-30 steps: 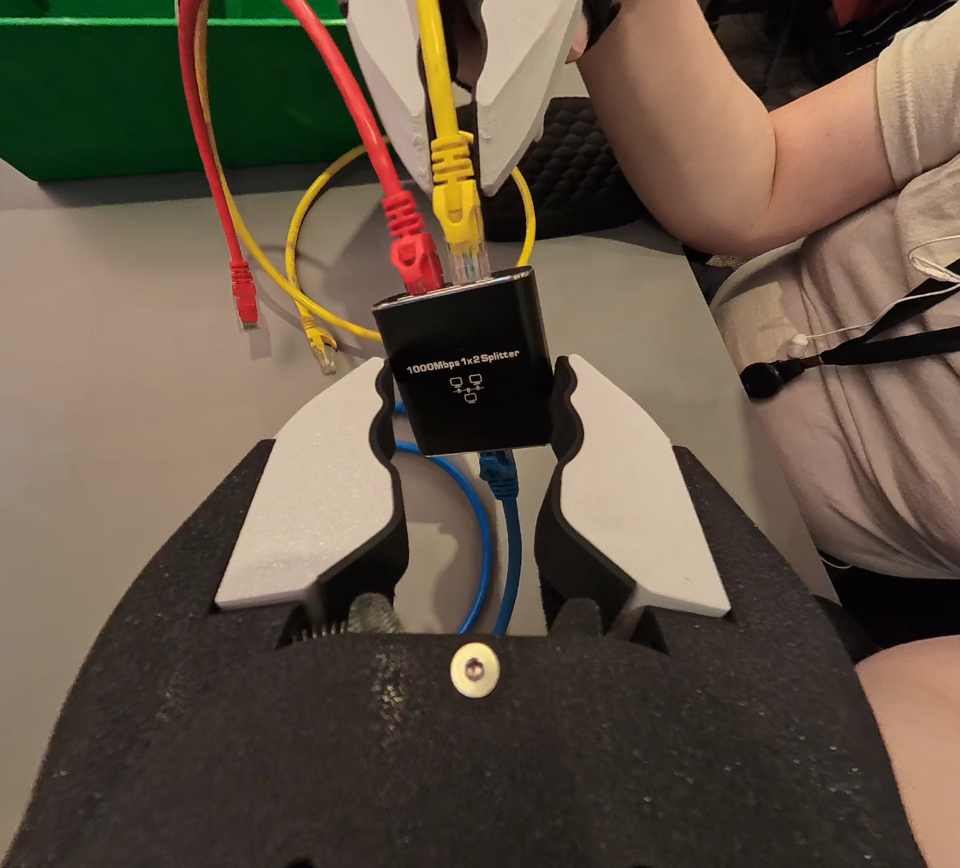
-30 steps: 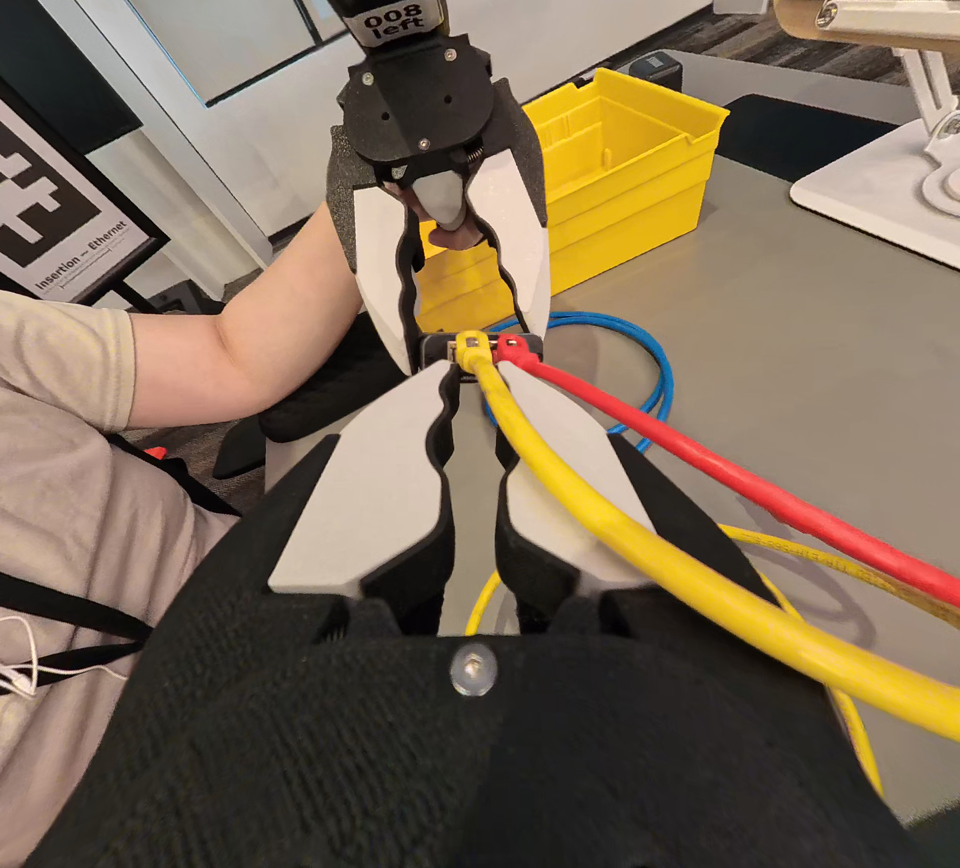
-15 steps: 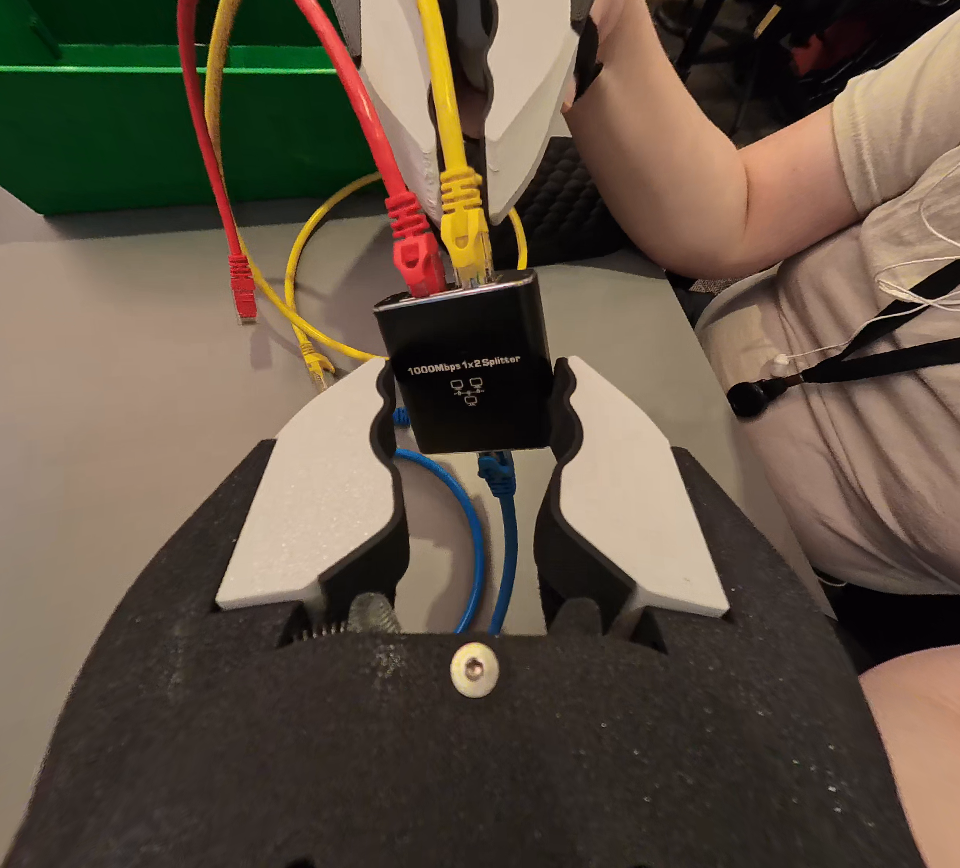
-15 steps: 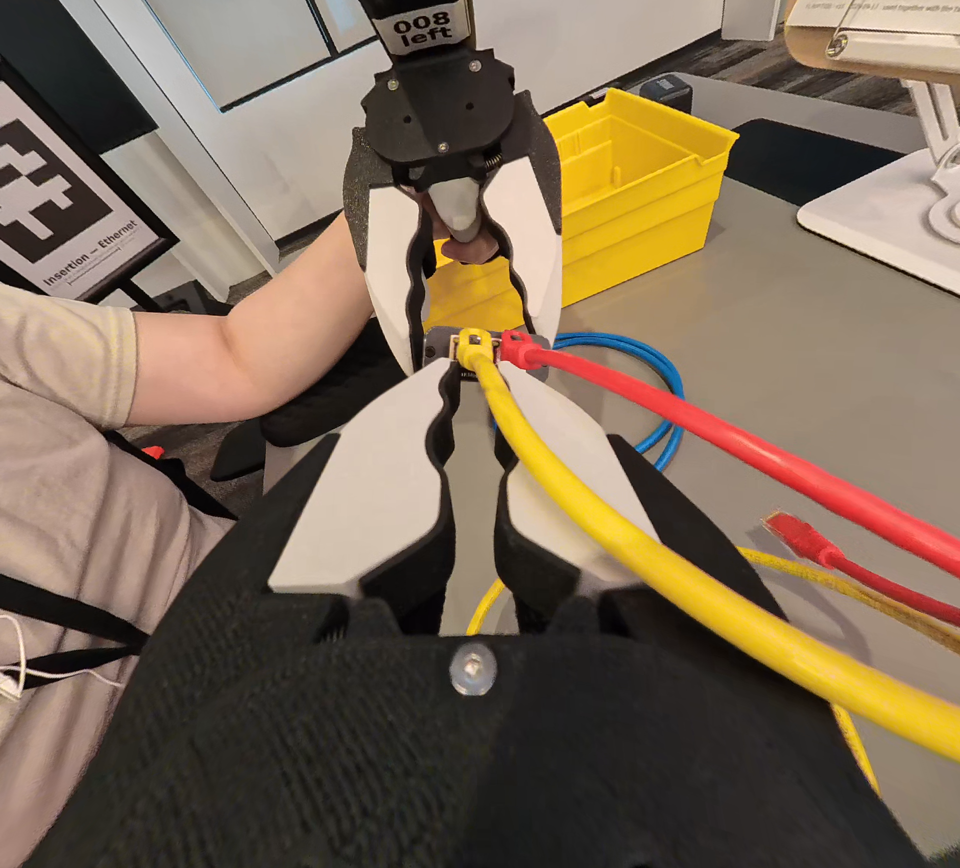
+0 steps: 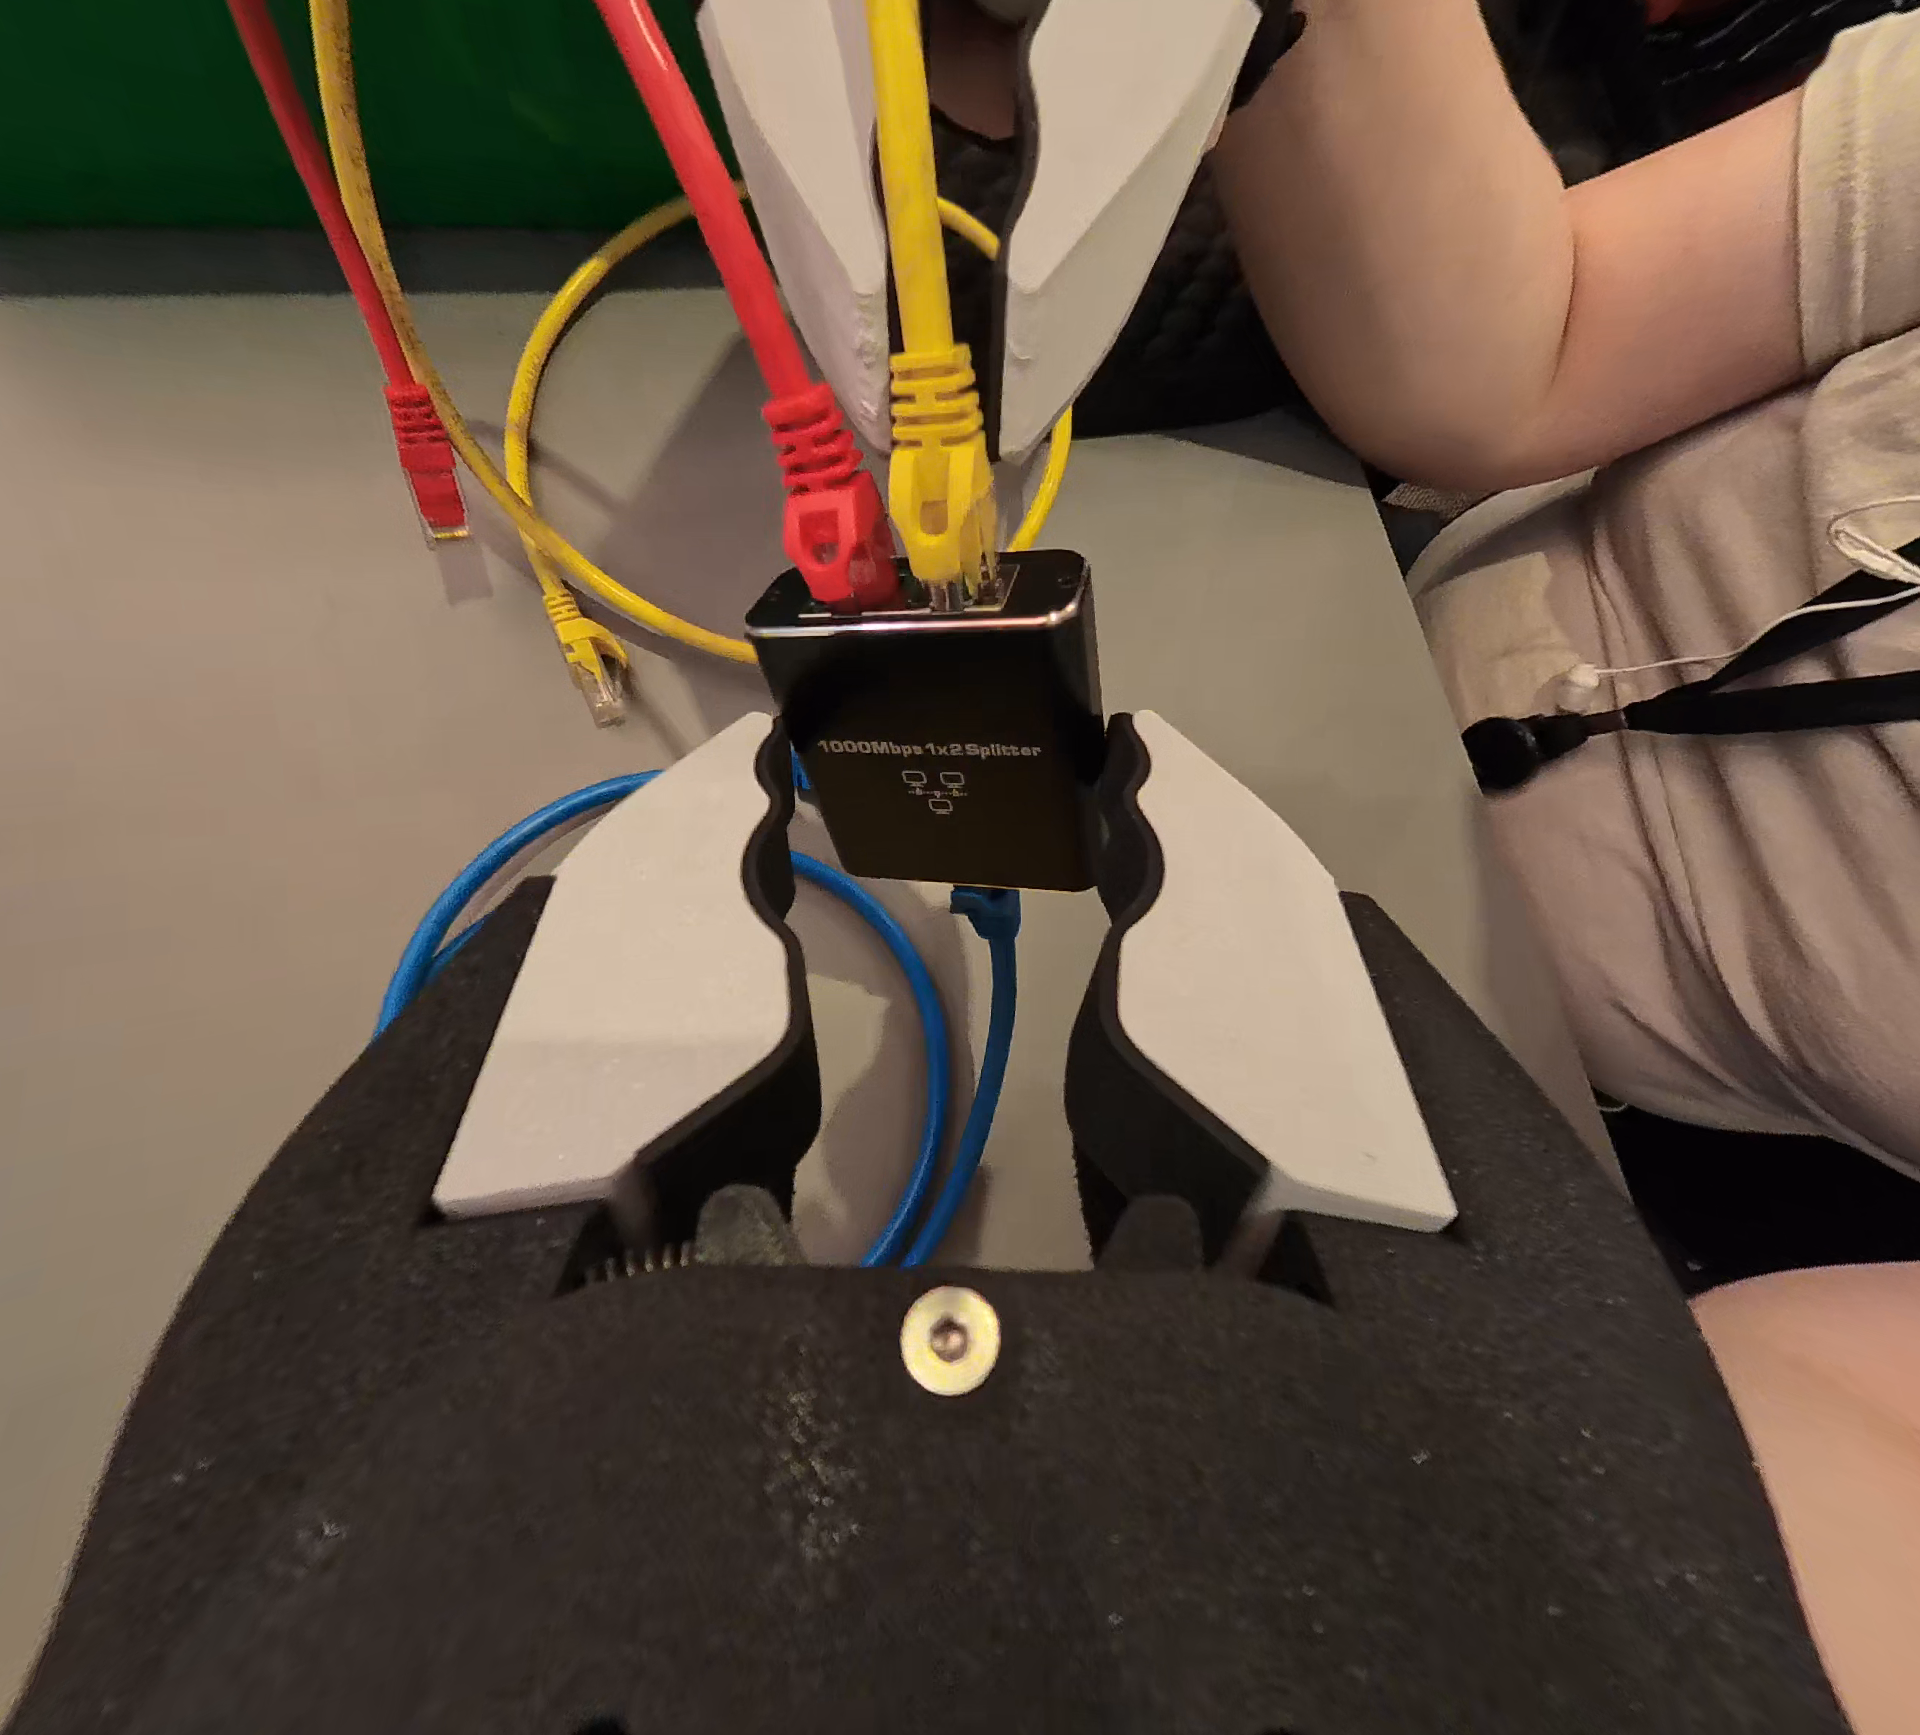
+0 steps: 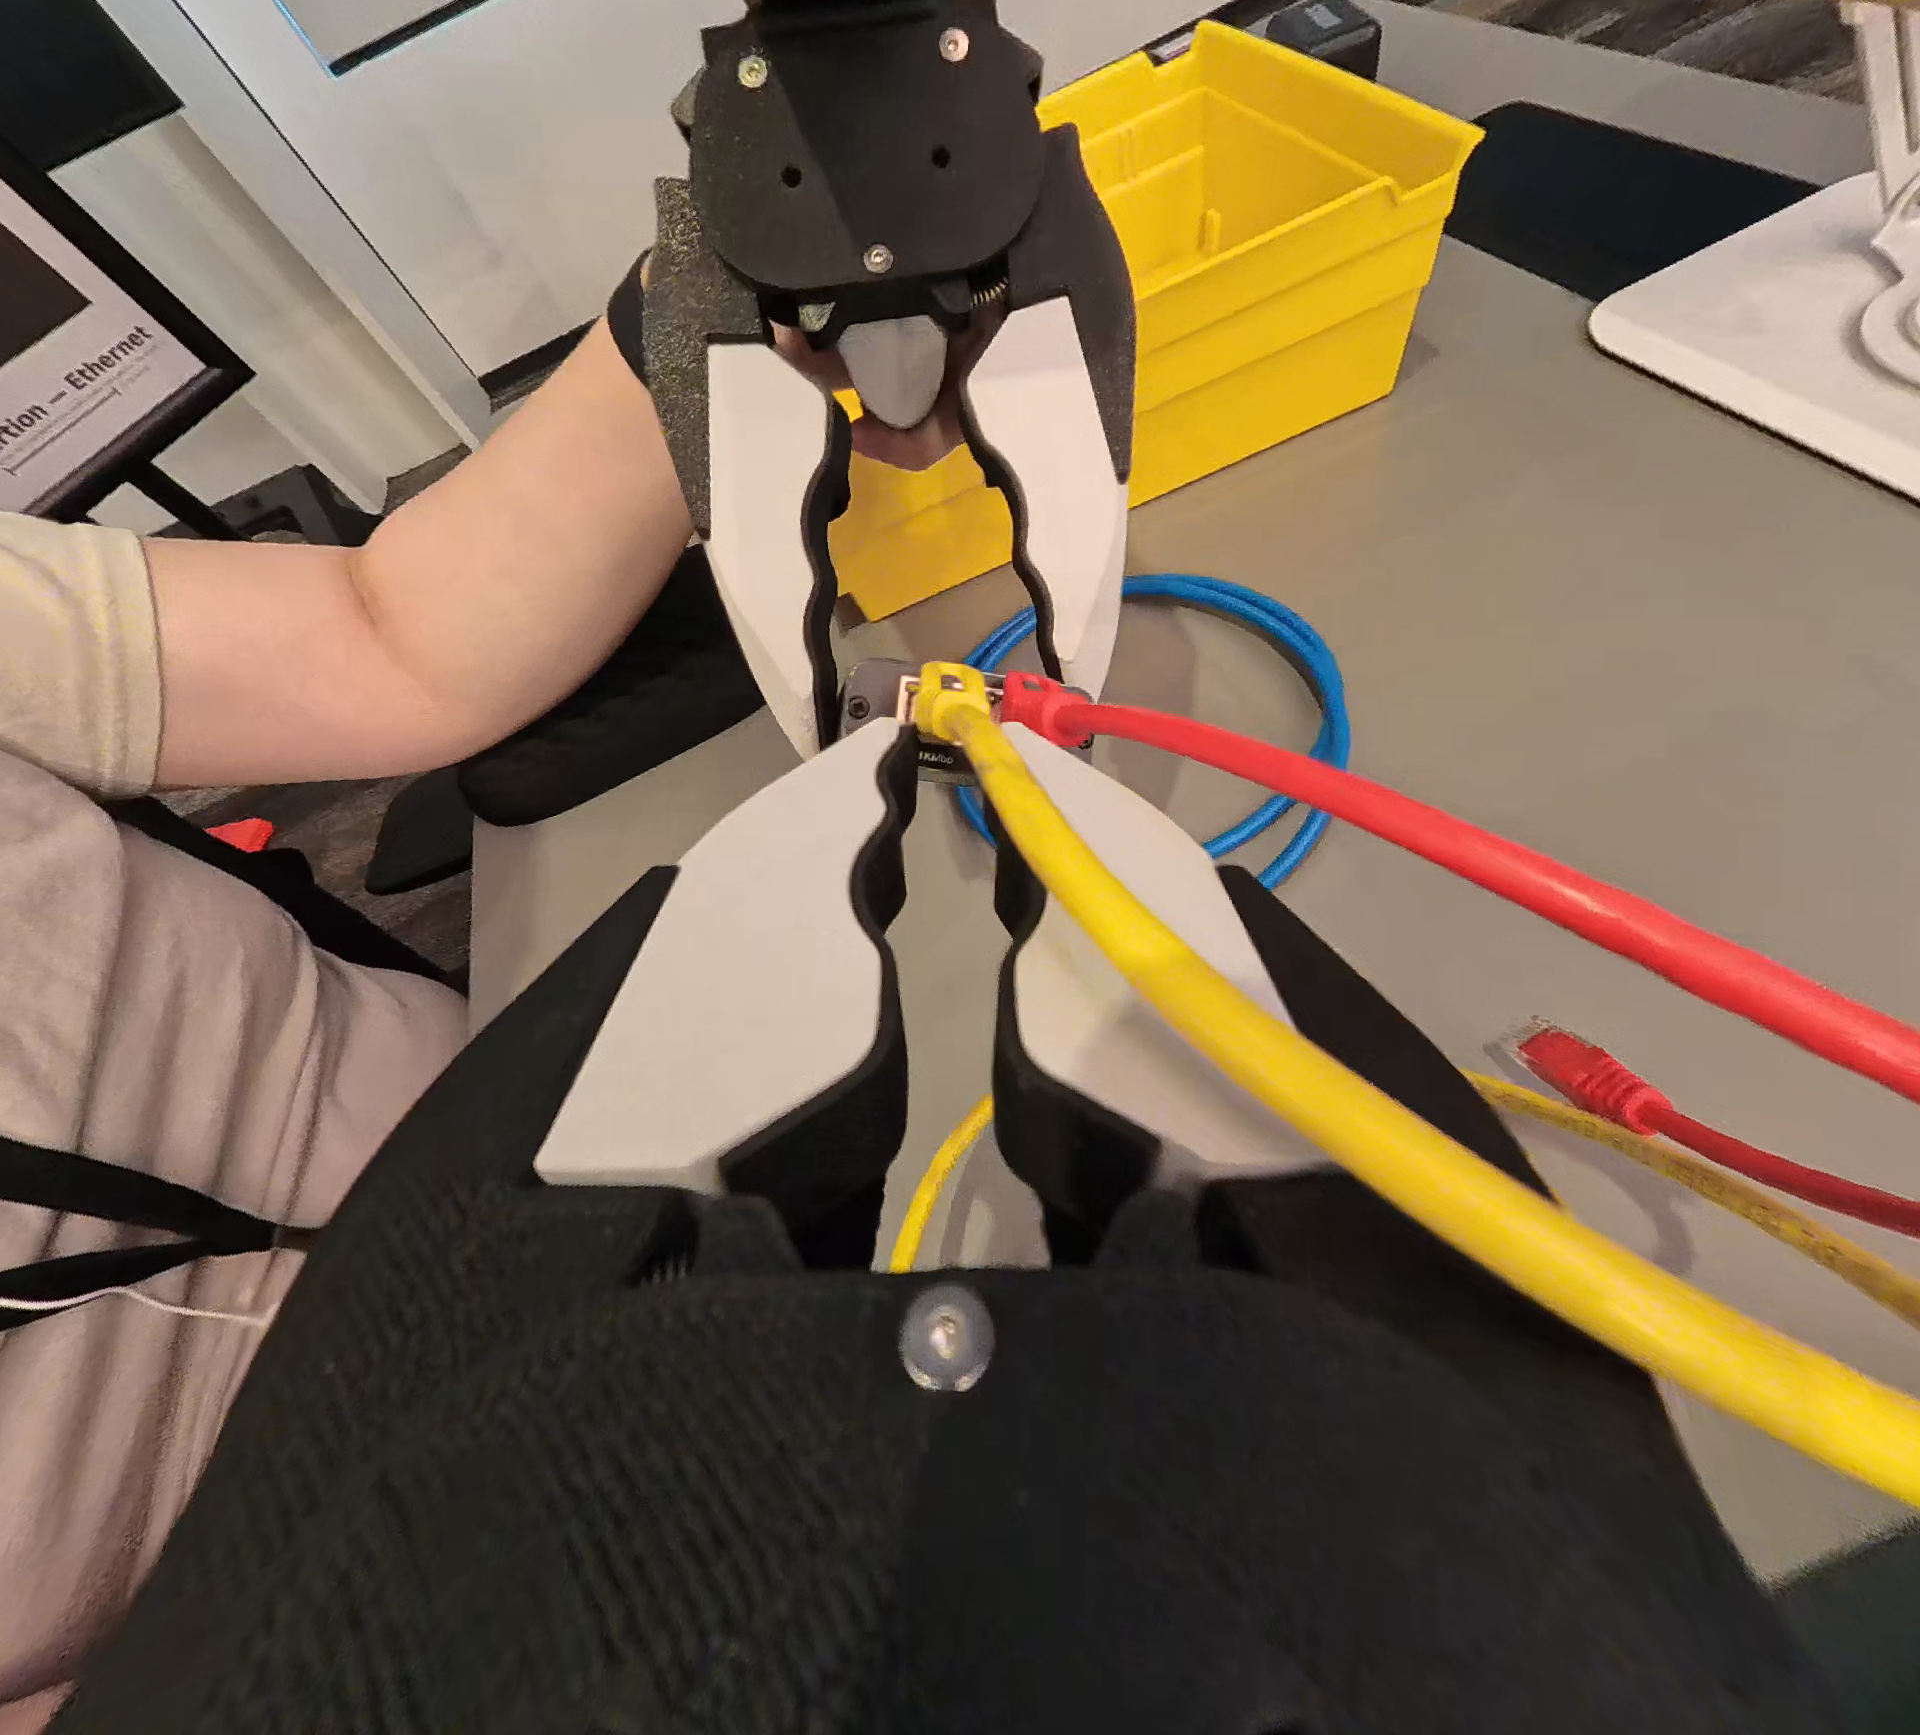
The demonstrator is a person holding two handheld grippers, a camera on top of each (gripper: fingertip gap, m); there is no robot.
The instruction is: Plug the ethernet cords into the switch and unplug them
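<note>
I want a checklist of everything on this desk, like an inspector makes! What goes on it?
Surface: grey table.
Job's things: black switch, lifted.
Clutter: yellow bin; green bin.
Grippers: left hand-held gripper clamps the switch; right hand-held gripper pinches the yellow plug.
Cables: red cord plugged in; yellow cord at its port; blue cord underneath.
Surroundings: a person's arm; white stand.

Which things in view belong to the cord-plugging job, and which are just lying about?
Job:
black switch, clamped by left gripper
yellow cord, pinched by right gripper
red cord, plugged in
blue cord

Lying about:
green bin
yellow bin
white stand
</note>
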